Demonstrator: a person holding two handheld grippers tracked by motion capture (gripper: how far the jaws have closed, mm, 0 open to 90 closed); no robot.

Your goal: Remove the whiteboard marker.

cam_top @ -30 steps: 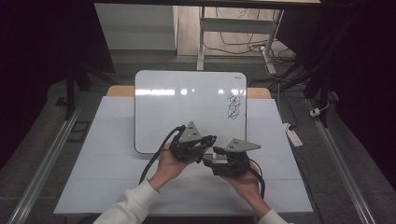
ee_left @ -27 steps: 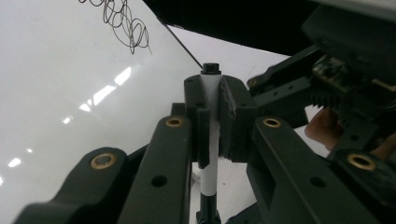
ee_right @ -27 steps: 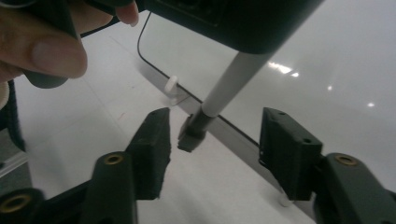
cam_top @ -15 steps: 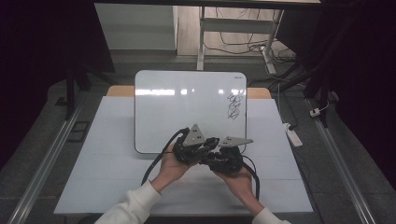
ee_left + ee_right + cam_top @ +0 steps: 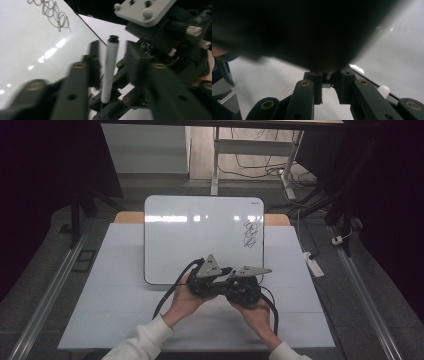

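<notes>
Since a second ago, the right claw [image 5: 328,77] has drawn in against the left claw [image 5: 112,50], and the two now meet tip to tip over the near edge of the whiteboard [image 5: 200,240]. The left claw's jaws have just been opening. They now stand apart with the white marker [image 5: 109,70] upright between them, a sliver of gap on either side. The right claw's jaws have just been closing and look clamped on the marker's lower end, below the left claw's tips.

This reads as a handover, and the weak point is how little of the barrel the right claw holds. A pinch that close to the end could let the marker pivot or slip once the left claw backs off. It would then drop onto the board beneath the claws or roll across the worktop [image 5: 115,290].

If the left claw pulls away at a slant, one of its pads may catch the barrel and drag it out of line. The claw bodies are crowded together, so a knock between them could jar the grip. The trailing cables could also snag. An uncapped tip would leave a stray mark short of the scribble [image 5: 250,234] beyond the claws, though I cannot tell whether it is capped.
</notes>
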